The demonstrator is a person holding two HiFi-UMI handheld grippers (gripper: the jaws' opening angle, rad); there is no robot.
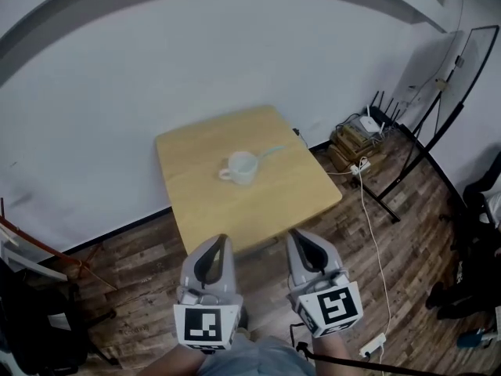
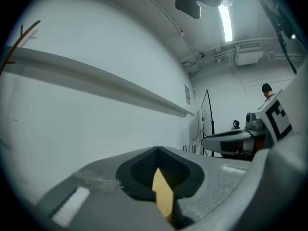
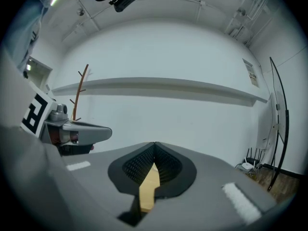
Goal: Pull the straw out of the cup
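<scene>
Nearest the head camera, the left claw (image 1: 221, 241) and the right claw (image 1: 296, 236) sat side by side above the wooden floor (image 1: 141, 265), both pointing level toward the desk (image 1: 196, 202). Each claw's own view showed its two jaws brought together at the tips, with nothing gripped between them; only a sliver of the desk top appeared through the slot below the tips. Both claw tips were near the desk's near edge, well apart from the cup (image 1: 243, 168). That white cup stood upright near the middle of the desk, handle toward the left. The pale straw (image 1: 272, 152) rested in the cup, leaning out over the rim toward the right. Behind the desk rose a white wall (image 1: 156, 77).
</scene>
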